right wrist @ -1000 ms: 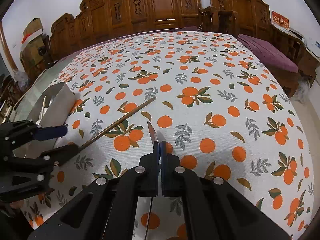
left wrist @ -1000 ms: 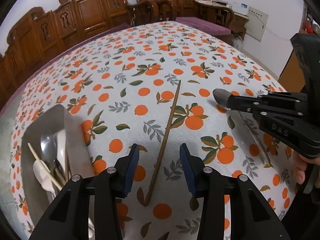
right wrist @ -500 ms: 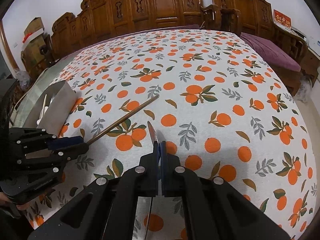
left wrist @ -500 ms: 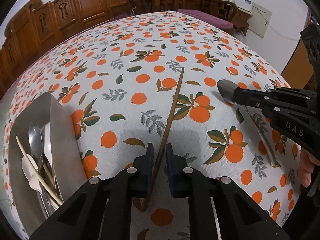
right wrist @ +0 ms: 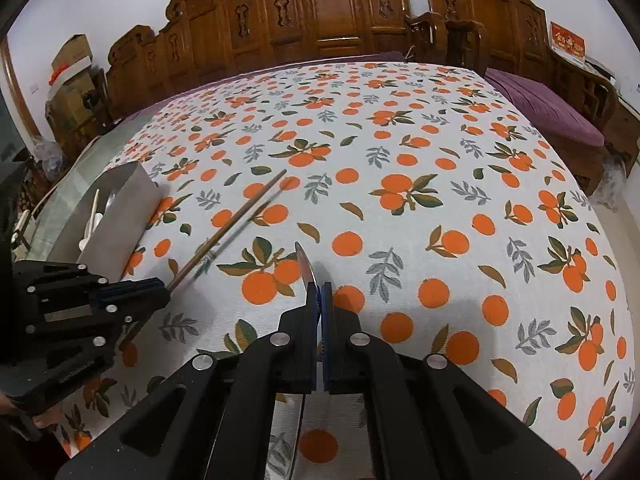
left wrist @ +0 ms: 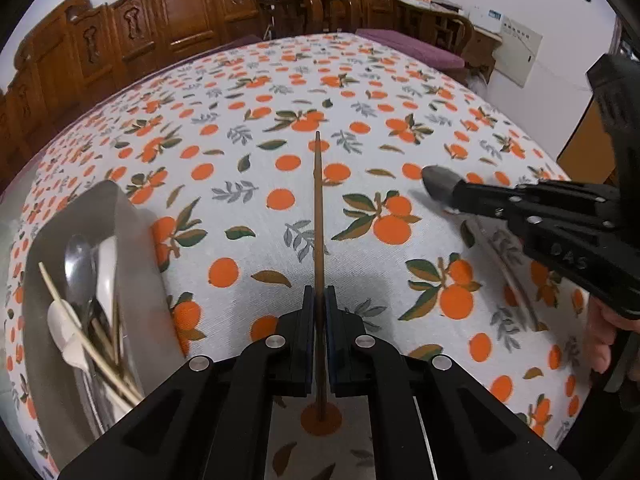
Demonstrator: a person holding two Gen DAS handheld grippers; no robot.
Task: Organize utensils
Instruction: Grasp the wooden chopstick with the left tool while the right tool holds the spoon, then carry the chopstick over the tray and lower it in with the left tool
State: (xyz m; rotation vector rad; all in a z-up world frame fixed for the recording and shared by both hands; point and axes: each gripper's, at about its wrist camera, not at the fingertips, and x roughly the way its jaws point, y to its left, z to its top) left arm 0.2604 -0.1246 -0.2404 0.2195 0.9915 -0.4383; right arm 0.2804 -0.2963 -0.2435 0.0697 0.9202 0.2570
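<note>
My left gripper (left wrist: 319,300) is shut on a long brown chopstick (left wrist: 318,216), which points away over the orange-print tablecloth; it also shows in the right wrist view (right wrist: 228,226), lifted a little with its shadow beside it. My right gripper (right wrist: 319,292) is shut on a metal spoon (right wrist: 305,268), its bowl sticking out past the fingertips. In the left wrist view the right gripper (left wrist: 460,196) holds the spoon bowl (left wrist: 440,184) just above the cloth at the right. A metal tray (left wrist: 132,240) at the left holds spoons and chopsticks.
The tray also shows at the left in the right wrist view (right wrist: 120,208). Carved wooden chairs (right wrist: 320,12) line the table's far edge. A purple cushioned bench (right wrist: 548,108) stands at the right. Cardboard boxes (right wrist: 72,76) sit far left.
My left gripper closed from open onto the brown chopstick and raised it slightly, its tip swinging straight ahead. The right gripper kept its hold on the spoon, almost still.
</note>
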